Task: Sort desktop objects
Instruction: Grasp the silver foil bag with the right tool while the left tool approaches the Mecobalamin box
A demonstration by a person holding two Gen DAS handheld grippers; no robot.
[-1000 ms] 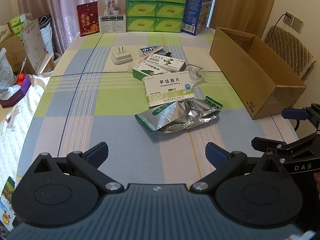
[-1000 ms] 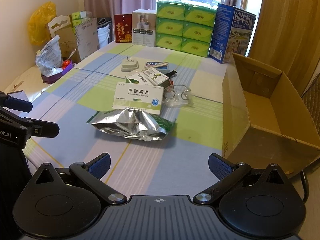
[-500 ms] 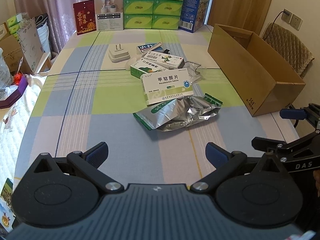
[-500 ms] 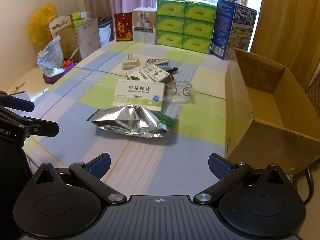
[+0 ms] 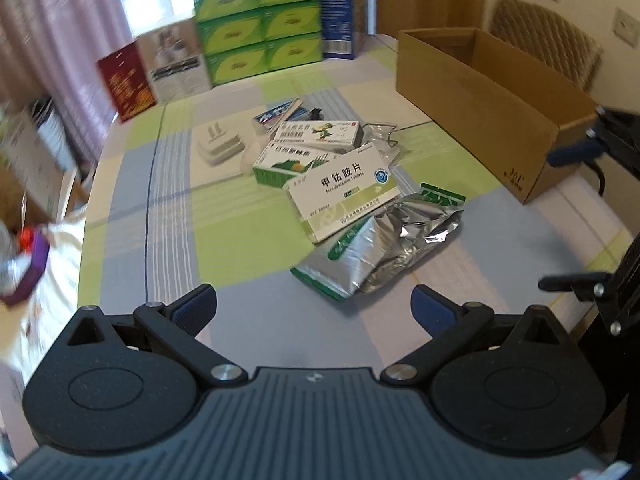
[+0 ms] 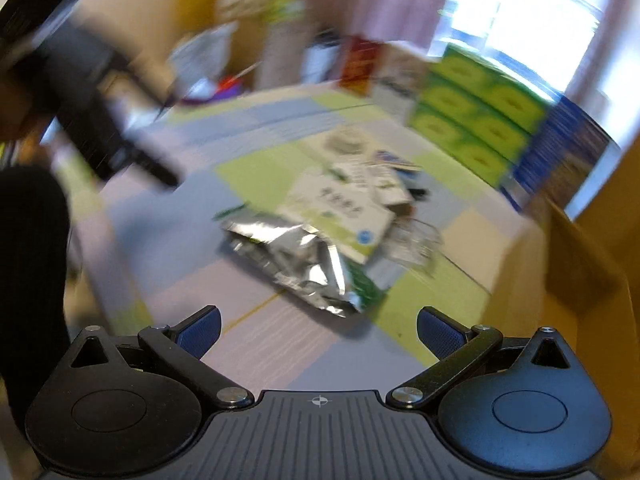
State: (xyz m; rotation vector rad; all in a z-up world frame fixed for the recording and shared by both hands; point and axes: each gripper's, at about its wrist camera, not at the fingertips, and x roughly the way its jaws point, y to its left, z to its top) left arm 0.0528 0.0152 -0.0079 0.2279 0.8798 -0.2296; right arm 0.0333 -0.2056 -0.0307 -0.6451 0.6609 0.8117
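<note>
Checked tablecloth [image 5: 172,216] holds "Mecobalamin Tablets" box [image 5: 344,196] (partly on foil pouch [image 5: 384,252]).

The left tongs [image 5: 314,308] stood wide apart with nothing between the blue-padded fingertips [image 5: 196,308], held low above the desk [image 5: 256,320]. The right tongs [image 6: 318,330] were likewise spread wide and empty, though that view was heavily blurred. In the left wrist view the right tongs [image 5: 576,216] showed at the right edge, tilted, one blue tip visible.
</note>
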